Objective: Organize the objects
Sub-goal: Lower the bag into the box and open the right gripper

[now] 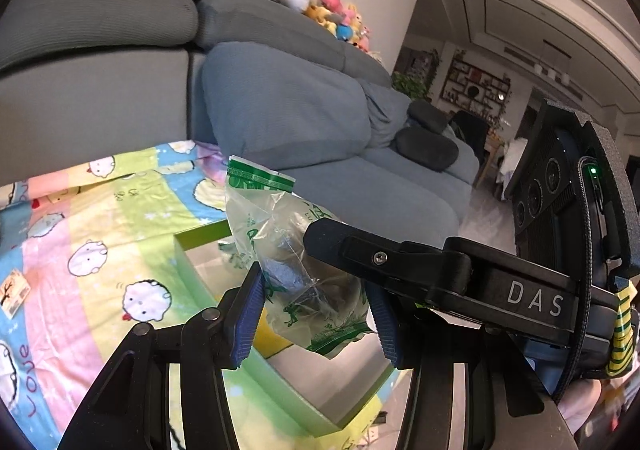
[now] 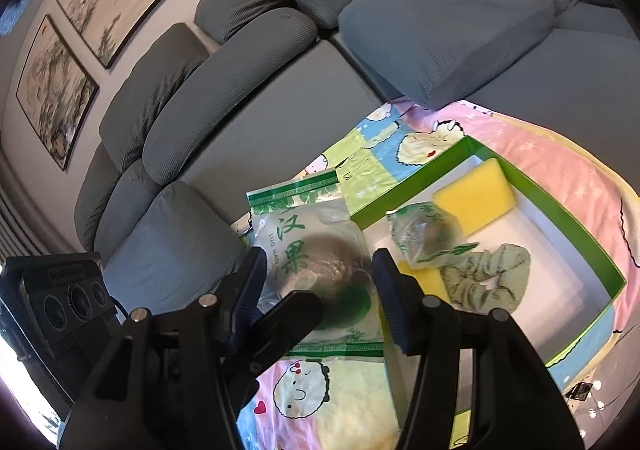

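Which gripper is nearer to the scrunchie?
Right. The right gripper has the scrunchie just beside its finger, in the box; the left gripper reaches the bag from the far side.

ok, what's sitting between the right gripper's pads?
The luo han guo packet, with a finger of the left gripper overlapping it from below. Shows in the right wrist view.
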Motion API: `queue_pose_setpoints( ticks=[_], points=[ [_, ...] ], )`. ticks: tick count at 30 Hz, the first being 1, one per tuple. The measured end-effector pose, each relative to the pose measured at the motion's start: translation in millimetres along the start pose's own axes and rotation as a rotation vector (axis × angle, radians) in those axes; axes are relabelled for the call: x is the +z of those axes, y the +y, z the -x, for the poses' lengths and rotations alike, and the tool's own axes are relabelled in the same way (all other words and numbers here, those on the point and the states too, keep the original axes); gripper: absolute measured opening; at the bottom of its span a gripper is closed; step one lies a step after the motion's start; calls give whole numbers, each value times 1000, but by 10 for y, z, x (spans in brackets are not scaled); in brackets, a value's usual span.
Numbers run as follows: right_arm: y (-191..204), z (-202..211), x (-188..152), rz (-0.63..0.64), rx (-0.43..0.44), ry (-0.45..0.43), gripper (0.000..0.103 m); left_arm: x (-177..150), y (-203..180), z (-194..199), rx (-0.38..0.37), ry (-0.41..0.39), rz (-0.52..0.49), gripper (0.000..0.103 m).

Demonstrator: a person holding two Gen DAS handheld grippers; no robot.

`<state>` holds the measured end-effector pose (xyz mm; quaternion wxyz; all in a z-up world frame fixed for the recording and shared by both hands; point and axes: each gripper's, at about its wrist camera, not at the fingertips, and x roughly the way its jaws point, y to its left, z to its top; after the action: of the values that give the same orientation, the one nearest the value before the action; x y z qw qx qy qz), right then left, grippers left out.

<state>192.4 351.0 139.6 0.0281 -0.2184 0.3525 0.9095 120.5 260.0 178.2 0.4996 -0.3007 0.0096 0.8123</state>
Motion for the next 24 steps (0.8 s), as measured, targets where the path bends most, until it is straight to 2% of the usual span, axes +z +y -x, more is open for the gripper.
queue_pose_setpoints(
  ticks=[18, 24],
  points=[
    [-490, 304, 44, -115, -82, -49, 54, -9, -385, -434, -88, 93, -67, 51],
    [-624, 341, 49, -147, -123, -46, 54, -38, -424, -585, -120, 128, -58, 51]
  ],
)
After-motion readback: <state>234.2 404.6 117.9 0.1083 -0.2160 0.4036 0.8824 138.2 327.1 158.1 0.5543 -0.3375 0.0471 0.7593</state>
